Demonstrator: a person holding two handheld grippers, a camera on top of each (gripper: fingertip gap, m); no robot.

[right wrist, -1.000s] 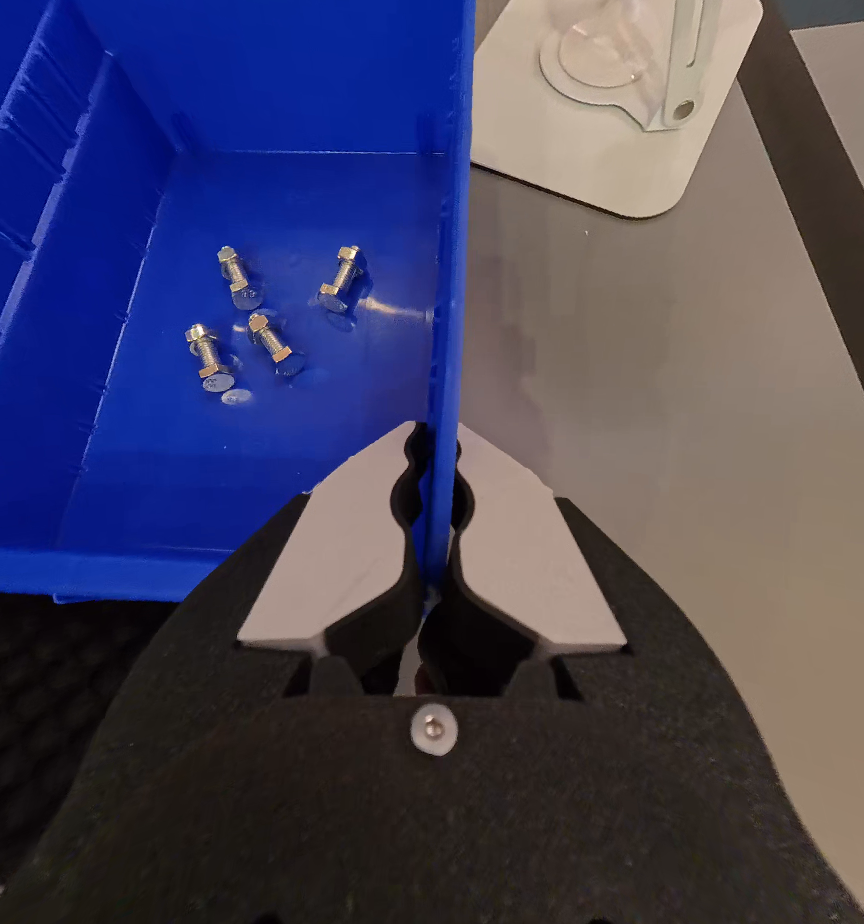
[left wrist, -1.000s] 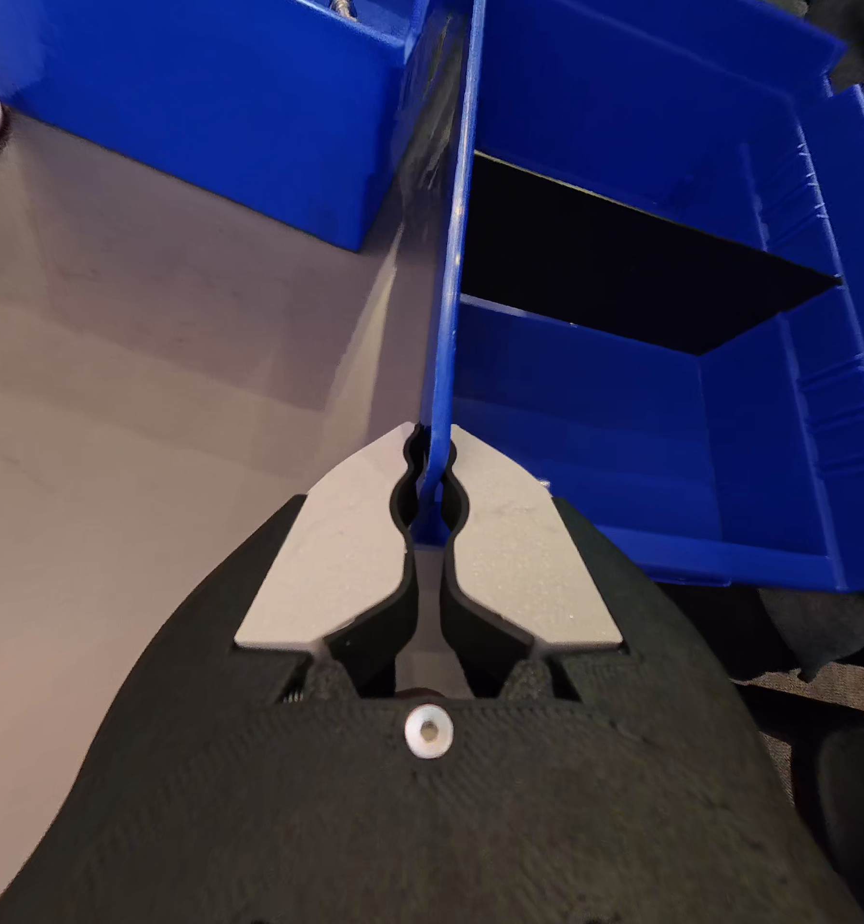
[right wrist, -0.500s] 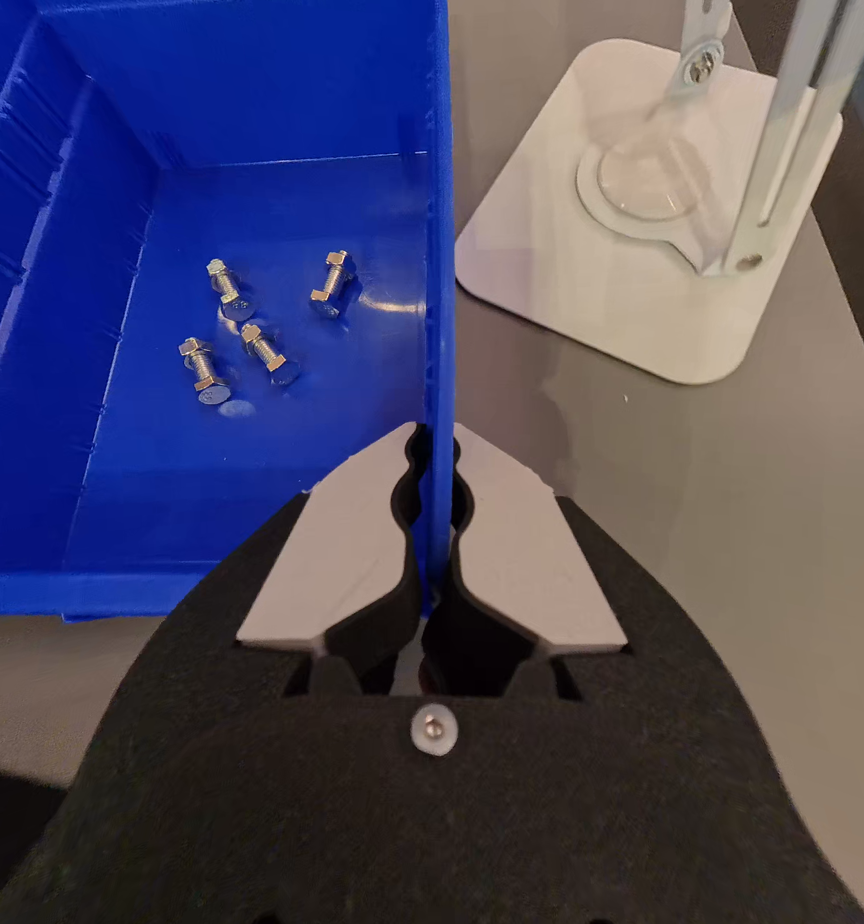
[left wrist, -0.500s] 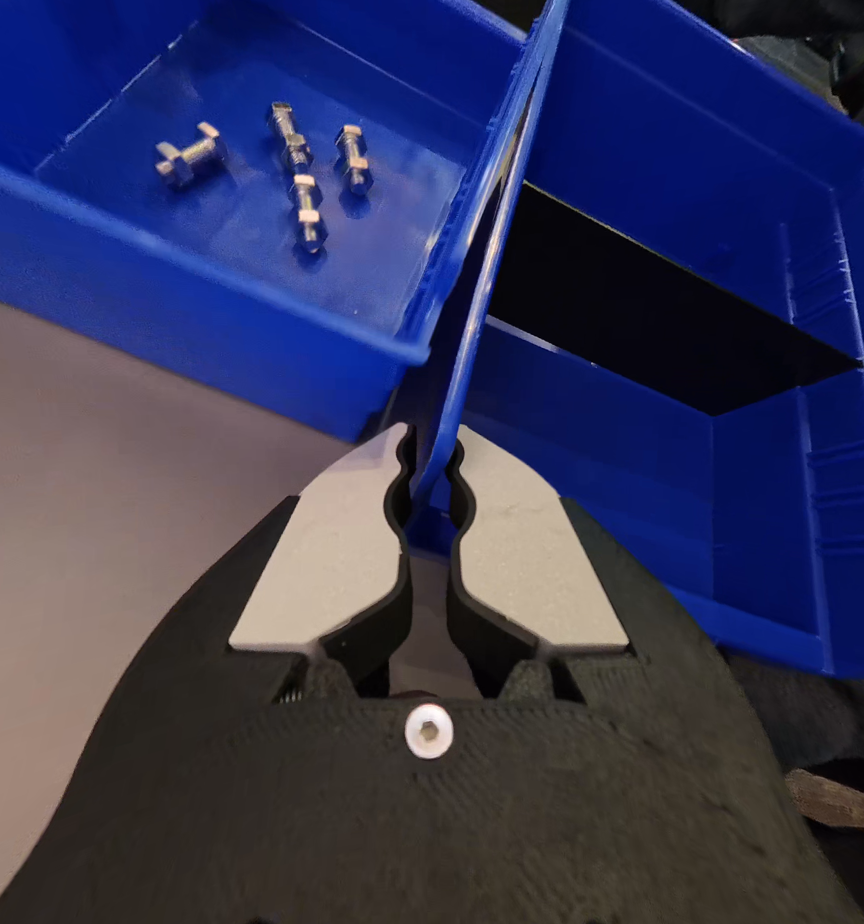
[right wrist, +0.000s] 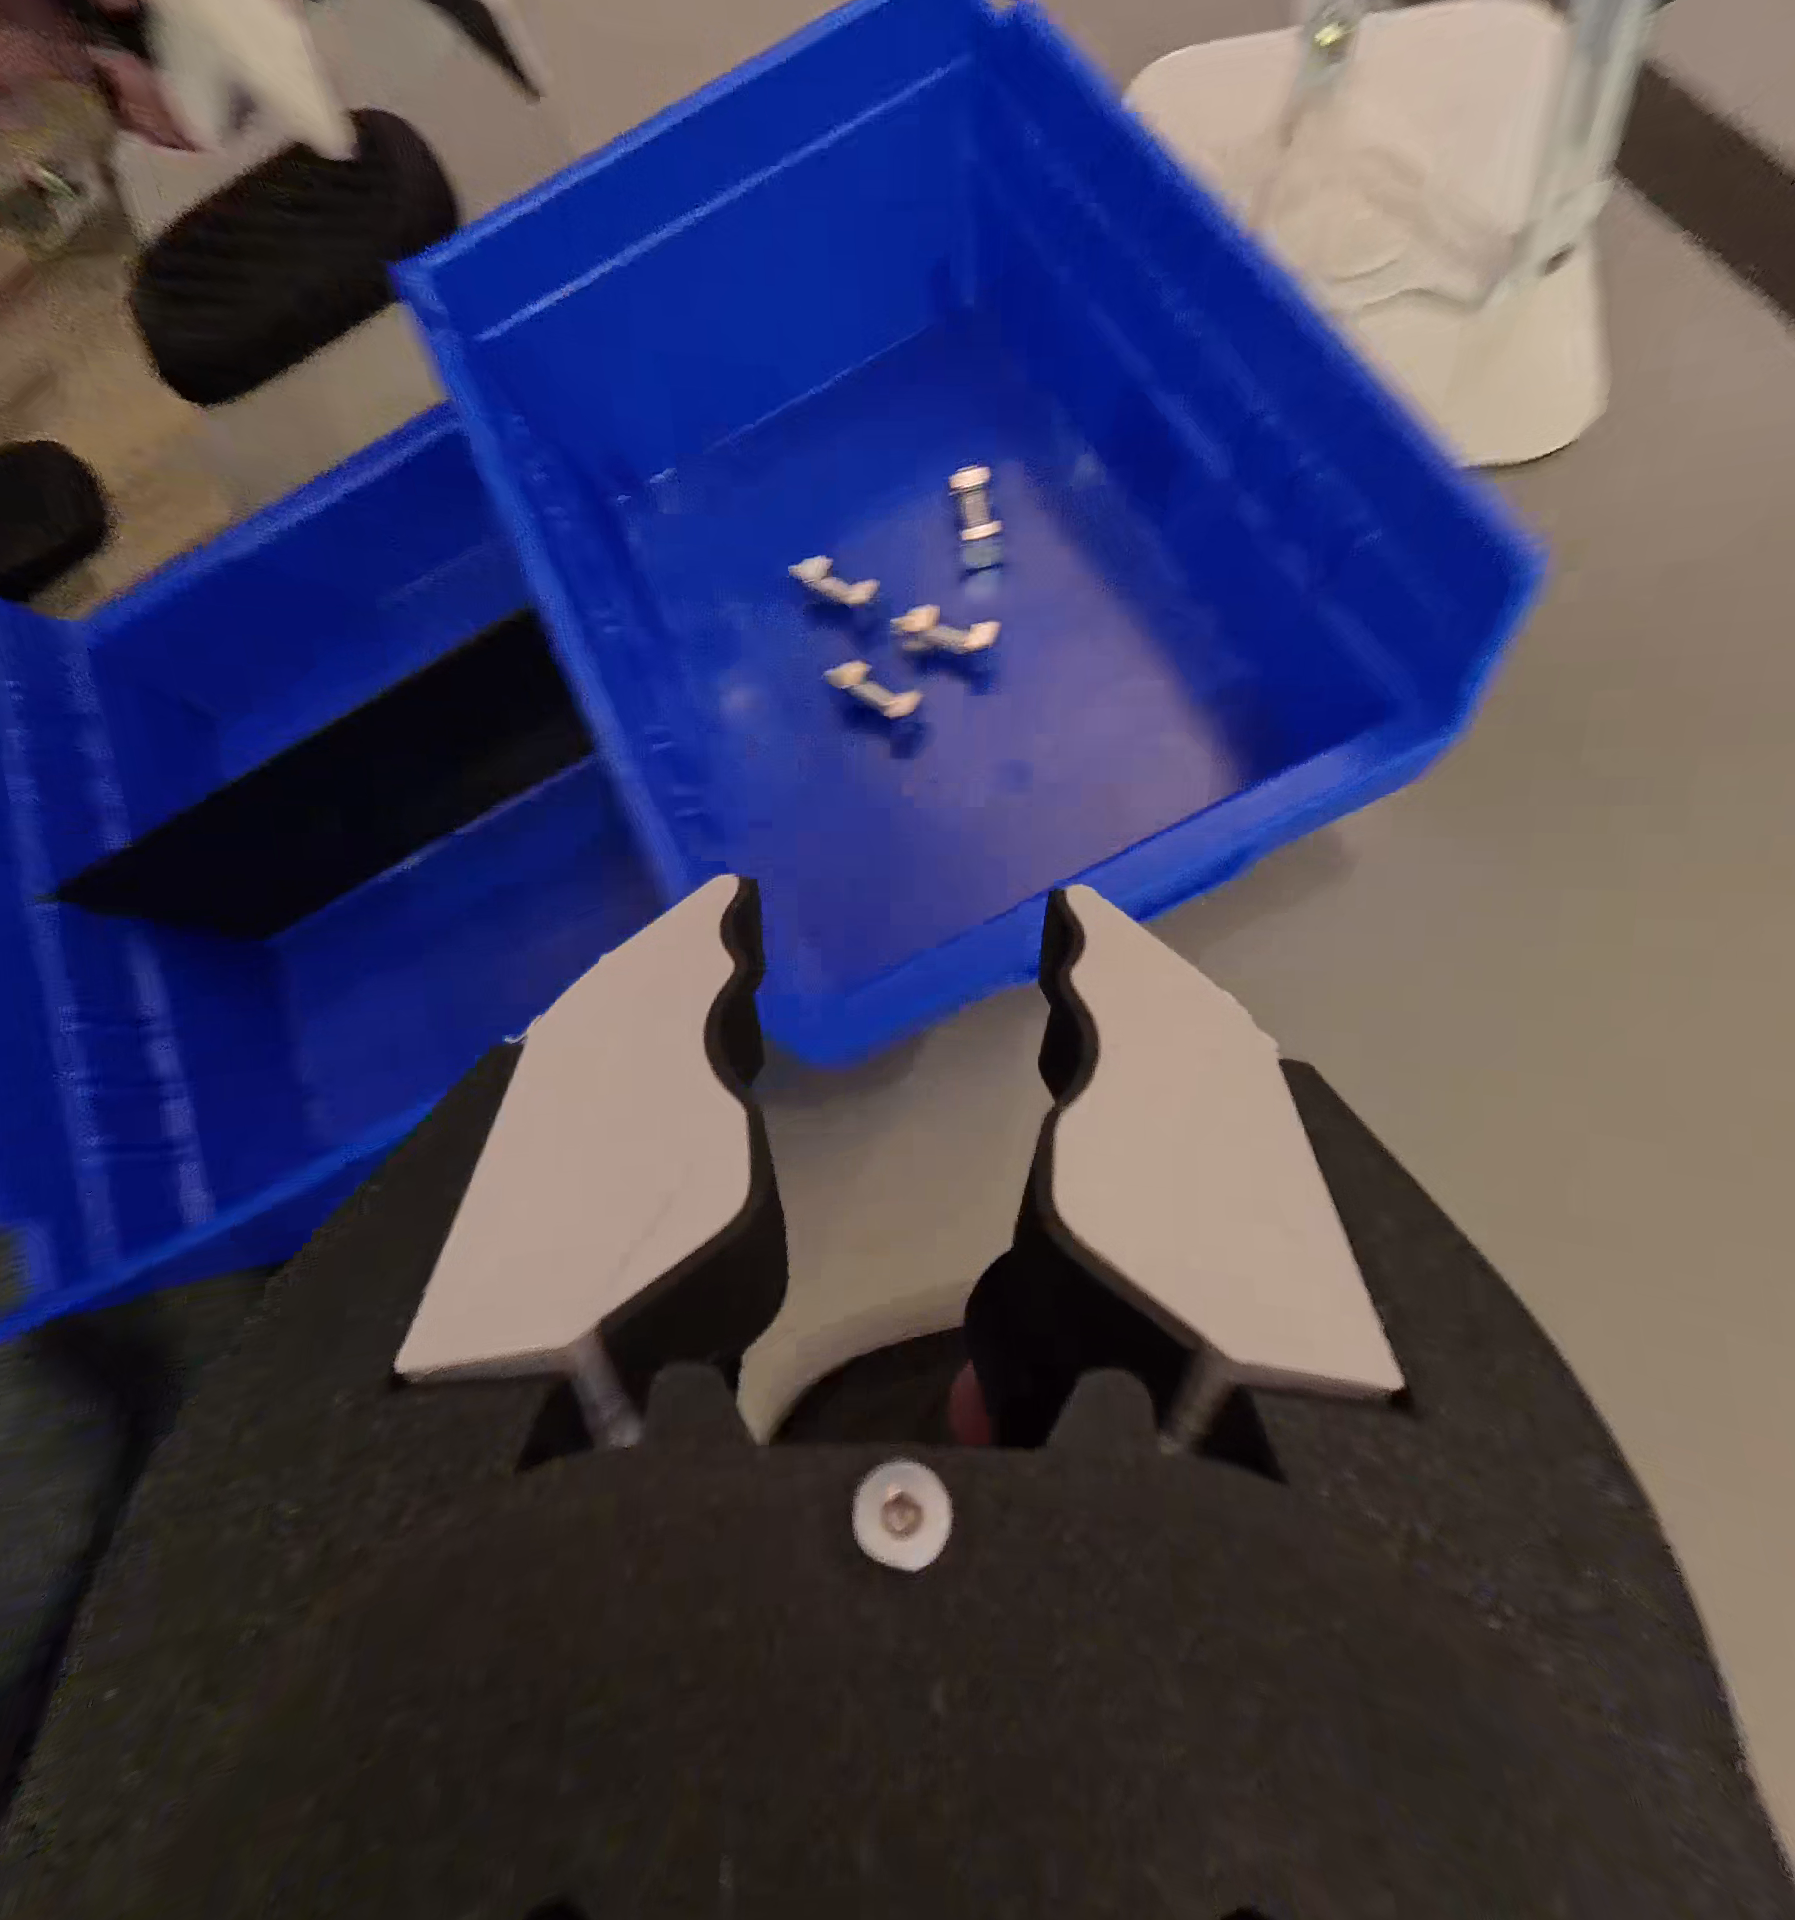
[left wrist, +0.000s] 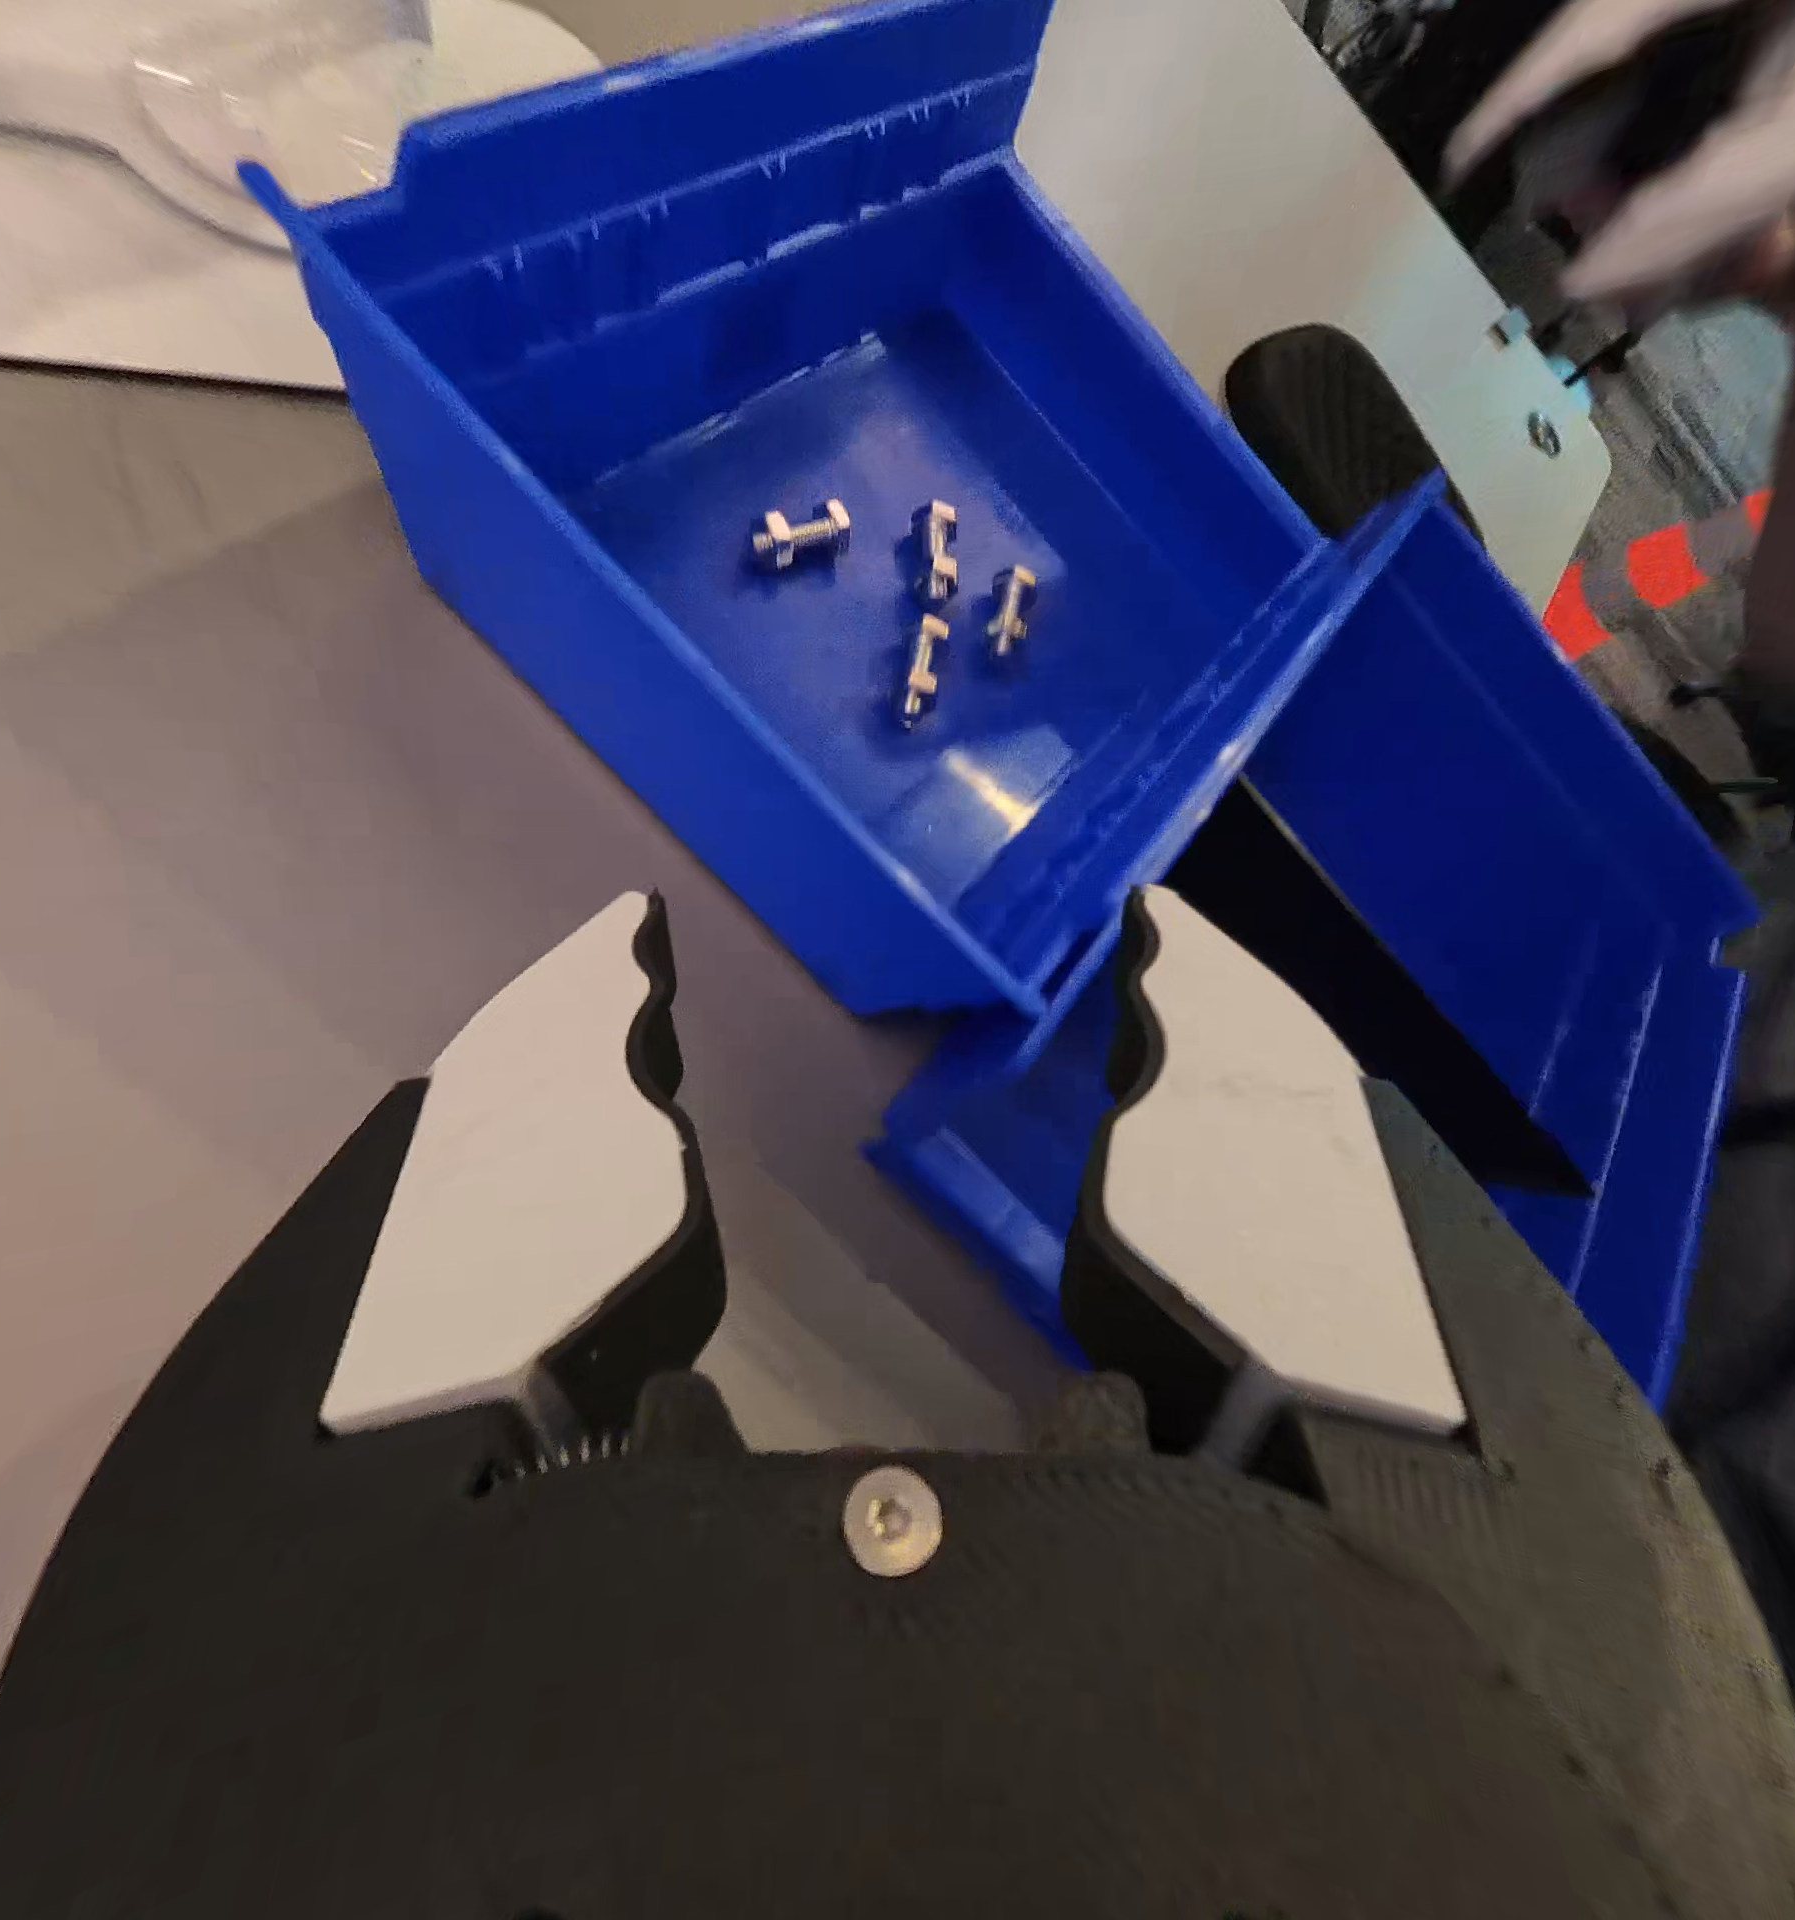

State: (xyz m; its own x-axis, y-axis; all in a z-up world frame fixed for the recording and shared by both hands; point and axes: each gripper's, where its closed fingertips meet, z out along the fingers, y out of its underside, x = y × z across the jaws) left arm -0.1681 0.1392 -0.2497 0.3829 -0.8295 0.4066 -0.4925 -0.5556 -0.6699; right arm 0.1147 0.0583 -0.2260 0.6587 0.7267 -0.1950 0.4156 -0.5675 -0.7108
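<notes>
A blue bin [left wrist: 612,675] with several silver bolts [left wrist: 914,613] in it stands on the grey table. A second blue bin [left wrist: 1495,831] with a black divider [left wrist: 1340,987] stands against its right side. My left gripper [left wrist: 895,914] is open wide and holds nothing; the corner where the two bins meet lies between its fingers. In the right wrist view, my right gripper [right wrist: 903,899] is open and empty just above the near corner of the bin with the bolts [right wrist: 768,260]. The bolts [right wrist: 903,623] lie on its floor. The second bin [right wrist: 249,1091] is at its left.
A white stand base with a clear part [right wrist: 1444,260] stands behind the bins, and also shows in the left wrist view [left wrist: 145,156]. Black rounded objects [right wrist: 280,260] lie beyond the bins. The grey table top [left wrist: 197,831] stretches to the left. The gap from one gripper's tips to the other's is roughly 30 cm.
Both grippers were shut on bin walls, the left on the divider bin's and the right on the bolt bin's. Both have let go, opened wide and drawn back. The bolt bin now stands against the other bin.
</notes>
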